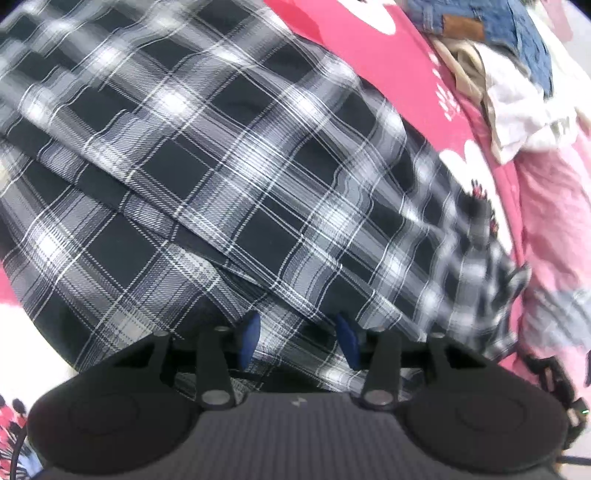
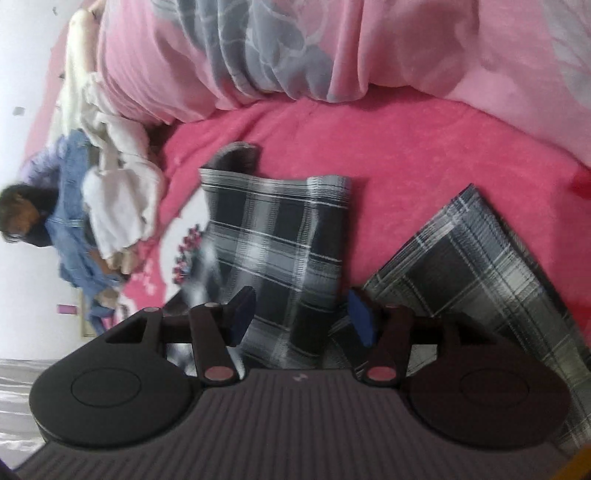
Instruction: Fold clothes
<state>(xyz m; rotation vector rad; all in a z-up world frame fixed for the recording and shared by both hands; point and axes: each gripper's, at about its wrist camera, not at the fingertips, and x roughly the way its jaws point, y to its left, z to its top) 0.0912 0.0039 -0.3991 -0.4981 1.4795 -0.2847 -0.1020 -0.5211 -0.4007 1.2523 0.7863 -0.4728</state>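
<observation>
A black, grey and white plaid garment [image 1: 229,177] lies spread on a pink blanket [image 1: 399,59] and fills most of the left wrist view. My left gripper [image 1: 299,339] is open right over it, blue pads apart, plaid cloth between and under them. In the right wrist view the same plaid garment [image 2: 280,236] shows as a sleeve-like part running away from me and a wider part [image 2: 476,273] to the right. My right gripper [image 2: 299,317] is open, its blue pads on either side of the near end of the sleeve part.
A pile of other clothes, blue denim [image 1: 517,29] and white cloth [image 1: 517,107], lies at the far edge of the pink blanket [image 2: 424,158]; it also shows in the right wrist view [image 2: 110,206]. A pale pink and grey quilt [image 2: 295,51] is bunched behind.
</observation>
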